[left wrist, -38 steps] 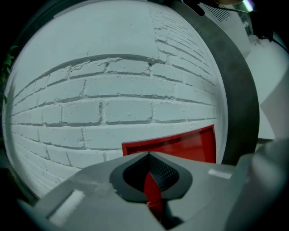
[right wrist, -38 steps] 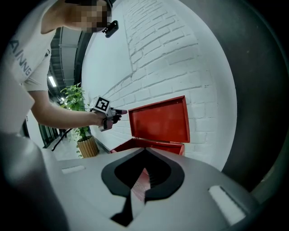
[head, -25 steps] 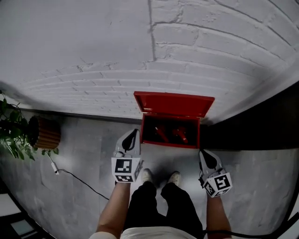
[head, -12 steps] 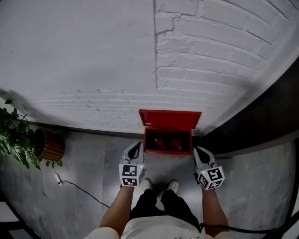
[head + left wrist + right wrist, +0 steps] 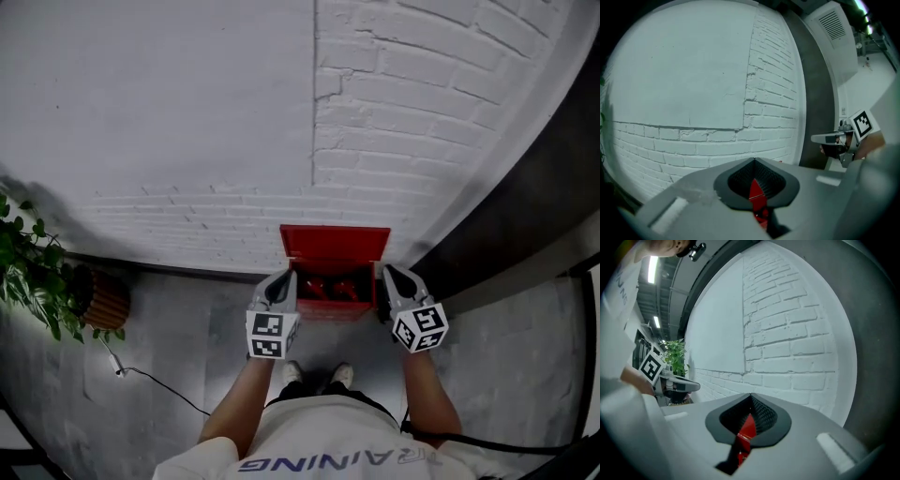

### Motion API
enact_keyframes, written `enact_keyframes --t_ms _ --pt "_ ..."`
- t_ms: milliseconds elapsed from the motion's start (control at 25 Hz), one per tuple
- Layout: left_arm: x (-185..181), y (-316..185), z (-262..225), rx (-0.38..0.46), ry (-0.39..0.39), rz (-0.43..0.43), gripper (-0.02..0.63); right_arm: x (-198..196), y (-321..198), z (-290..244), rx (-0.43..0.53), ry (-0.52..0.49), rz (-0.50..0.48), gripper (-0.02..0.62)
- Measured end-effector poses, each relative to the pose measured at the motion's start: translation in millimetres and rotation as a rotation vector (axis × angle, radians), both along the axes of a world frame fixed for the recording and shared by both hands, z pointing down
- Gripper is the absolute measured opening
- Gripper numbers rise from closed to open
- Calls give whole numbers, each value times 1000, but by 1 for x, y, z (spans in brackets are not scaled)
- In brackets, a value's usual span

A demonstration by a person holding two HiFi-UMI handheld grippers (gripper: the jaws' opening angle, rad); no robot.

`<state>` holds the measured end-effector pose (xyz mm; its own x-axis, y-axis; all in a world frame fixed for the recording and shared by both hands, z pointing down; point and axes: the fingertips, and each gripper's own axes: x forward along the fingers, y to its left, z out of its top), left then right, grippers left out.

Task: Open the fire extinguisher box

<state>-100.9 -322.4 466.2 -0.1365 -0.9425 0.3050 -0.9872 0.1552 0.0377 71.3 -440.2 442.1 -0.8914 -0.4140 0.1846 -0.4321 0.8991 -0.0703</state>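
The red fire extinguisher box (image 5: 334, 246) stands on the floor against the white brick wall, its lid raised and red extinguishers (image 5: 333, 286) showing inside. My left gripper (image 5: 283, 277) hangs over the box's left edge and my right gripper (image 5: 390, 274) over its right edge, apart from it. Both are shut and hold nothing. In the left gripper view the jaws (image 5: 754, 161) meet at the tip, and red of the box (image 5: 757, 199) shows through the slit below. The right gripper view shows the same: gripper (image 5: 750, 397), red box (image 5: 747, 427).
A leafy plant (image 5: 33, 281) in a ribbed brown pot (image 5: 105, 300) stands at the left by the wall. A thin cable (image 5: 159, 380) trails over the grey floor. A dark wall panel (image 5: 506, 216) runs to the right of the box. My feet (image 5: 314, 375) are just before the box.
The view has risen and the box looks smaller and farther. Both grippers have lifted from beside my feet to flank the open box. The lid has stayed up.
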Motion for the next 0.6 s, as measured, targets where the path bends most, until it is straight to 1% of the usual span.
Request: enact_keyframes --t_ms 160,320,600 --pt "-9 -5 -18 36 -12 -8 5 -3 -1 -14 27 -10 0 6" --pt "-12 -10 -35 66 -15 -18 4 2 -1 -14 27 -10 9 6" --pt "-11 -16 -38 70 -12 -14 5 3 -7 -17 37 -1 7 6"
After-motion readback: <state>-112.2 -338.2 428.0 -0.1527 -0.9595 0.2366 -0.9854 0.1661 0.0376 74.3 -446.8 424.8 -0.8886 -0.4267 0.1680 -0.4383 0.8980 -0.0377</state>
